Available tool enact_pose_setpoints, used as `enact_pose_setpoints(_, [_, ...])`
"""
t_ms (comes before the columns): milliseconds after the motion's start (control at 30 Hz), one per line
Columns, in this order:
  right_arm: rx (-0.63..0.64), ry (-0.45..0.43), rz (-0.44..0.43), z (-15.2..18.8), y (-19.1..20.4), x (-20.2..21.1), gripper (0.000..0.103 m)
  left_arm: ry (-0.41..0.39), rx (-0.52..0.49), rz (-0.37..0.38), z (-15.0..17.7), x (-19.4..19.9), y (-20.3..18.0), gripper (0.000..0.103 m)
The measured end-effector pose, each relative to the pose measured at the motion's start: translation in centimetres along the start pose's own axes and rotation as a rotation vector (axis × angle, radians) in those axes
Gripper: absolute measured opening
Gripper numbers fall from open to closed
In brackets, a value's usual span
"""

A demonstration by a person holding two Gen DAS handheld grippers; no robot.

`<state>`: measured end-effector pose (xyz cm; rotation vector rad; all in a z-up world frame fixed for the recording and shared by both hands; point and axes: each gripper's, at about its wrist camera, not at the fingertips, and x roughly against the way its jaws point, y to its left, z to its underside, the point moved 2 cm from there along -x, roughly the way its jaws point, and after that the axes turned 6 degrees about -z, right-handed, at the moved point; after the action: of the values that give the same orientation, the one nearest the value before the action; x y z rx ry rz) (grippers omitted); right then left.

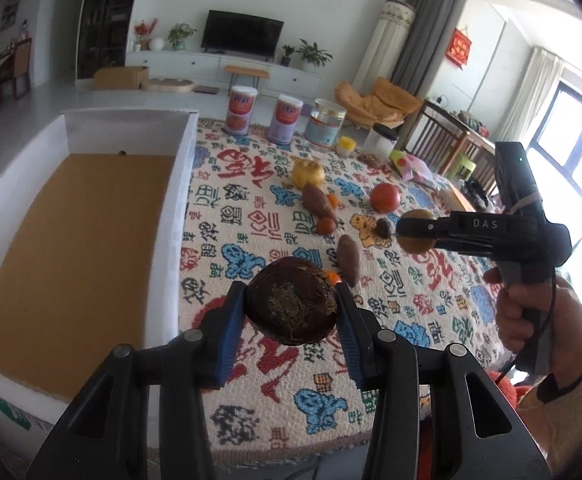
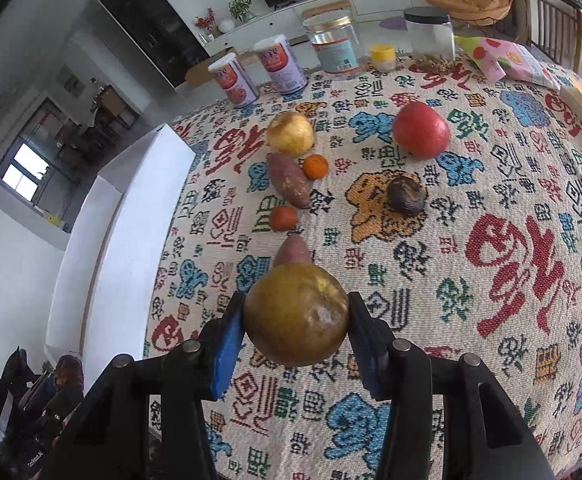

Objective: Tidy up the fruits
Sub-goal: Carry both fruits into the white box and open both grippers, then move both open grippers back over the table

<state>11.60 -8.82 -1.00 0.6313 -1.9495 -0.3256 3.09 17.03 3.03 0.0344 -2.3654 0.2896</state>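
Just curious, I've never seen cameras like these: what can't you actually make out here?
- Box near corner: left wrist view, hidden behind the gripper.
- Small tangerine: left wrist view, mostly behind the dark fruit.
- Sweet potato: right wrist view, partly behind the brownish fruit.

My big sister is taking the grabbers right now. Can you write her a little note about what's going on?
Left gripper: shut on a dark brown fruit, lifted beside the white box.
Right gripper: shut on a yellow-brown fruit, above the tablecloth.
Done: nothing visible in the box yet.
Left: box both held fruits, then the red apple, the yellow fruit, the oranges and the small dark fruit.
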Motion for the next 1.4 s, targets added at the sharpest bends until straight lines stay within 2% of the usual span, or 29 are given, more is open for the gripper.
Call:
enact_pose_setpoints(100, [0.096,0.017,-0.172,0.5,9.4,-2.1,0.049,-0.042,0.059,-0.159,-1.2,1.6,5.1,0.045])
enact_pose_setpoints(167, [0.16,0.048,-0.269,1.3,15.3,-4.0,0.049,-0.035,0.106,-0.282,-1.2,1.3,9.0,0.045])
enact_pose_setpoints(233, [0.223,0.091,-0.329,2.5,20.1,-6.2,0.049,-0.015,0.147,-0.368,-0.6,0.6,12.4,0.045])
enact_pose_setpoints(333, [0.29,0.145,-0.361,4.3,25.3,-9.8,0.049,0.024,0.181,-0.46,0.8,-0.5,15.8,0.045])
enact_pose_setpoints(433, [0.335,0.187,-0.351,5.8,28.3,-13.0,0.049,0.057,0.195,-0.505,1.9,-1.5,17.6,0.045])
enact_pose_setpoints(567, [0.372,0.233,-0.329,7.1,30.4,-16.2,0.051,0.08,0.193,-0.528,2.6,-2.2,18.1,0.049])
enact_pose_setpoints(600, [0.37,0.232,-0.319,7.1,30.6,-16.6,0.052,0.076,0.194,-0.53,2.7,-2.2,18.0,0.058])
enact_pose_setpoints(633, [0.365,0.219,-0.319,7.0,30.6,-16.5,0.052,0.066,0.197,-0.53,2.7,-2.0,17.9,0.072])
enact_pose_setpoints(700, [0.363,0.176,-0.344,6.5,30.5,-15.1,0.053,0.03,0.198,-0.538,2.5,-1.4,17.2,0.084])
enact_pose_setpoints(833, [0.395,0.041,-0.291,5.2,28.3,-11.0,0.064,-0.028,0.143,-0.526,1.4,-1.2,14.2,0.084])
enact_pose_setpoints(933, [0.391,-0.044,-0.207,4.9,23.8,-7.8,0.074,-0.082,0.07,-0.463,0.6,-1.8,10.8,0.085])
enact_pose_setpoints(967, [0.383,-0.074,-0.166,5.0,21.8,-6.9,0.08,-0.094,0.045,-0.448,0.4,-2.2,9.7,0.085])
enact_pose_setpoints(1033, [0.353,-0.134,-0.06,5.1,16.6,-4.8,0.083,-0.115,-0.006,-0.437,0.1,-3.2,7.8,0.085])
enact_pose_setpoints(1100, [0.331,-0.179,0.096,5.7,10.6,-3.4,0.084,-0.132,-0.055,-0.453,-0.1,-4.5,6.4,0.086])
enact_pose_setpoints(1167, [0.294,-0.199,0.261,6.2,4.6,-2.5,0.084,-0.101,-0.088,-0.456,0.1,-6.0,5.7,0.086])
enact_pose_setpoints(1233, [0.225,-0.199,0.373,6.4,-0.9,-1.6,0.084,-0.052,-0.092,-0.459,0.4,-7.2,5.5,0.086])
enact_pose_setpoints(1300, [0.156,-0.198,0.441,6.8,-5.5,-0.9,0.084,-0.045,-0.116,-0.496,0.8,-7.3,5.2,0.086])
enact_pose_setpoints(1400, [0.093,-0.208,0.511,7.5,-9.5,-0.4,0.084,-0.035,-0.111,-0.516,1.5,-6.7,5.3,0.086])
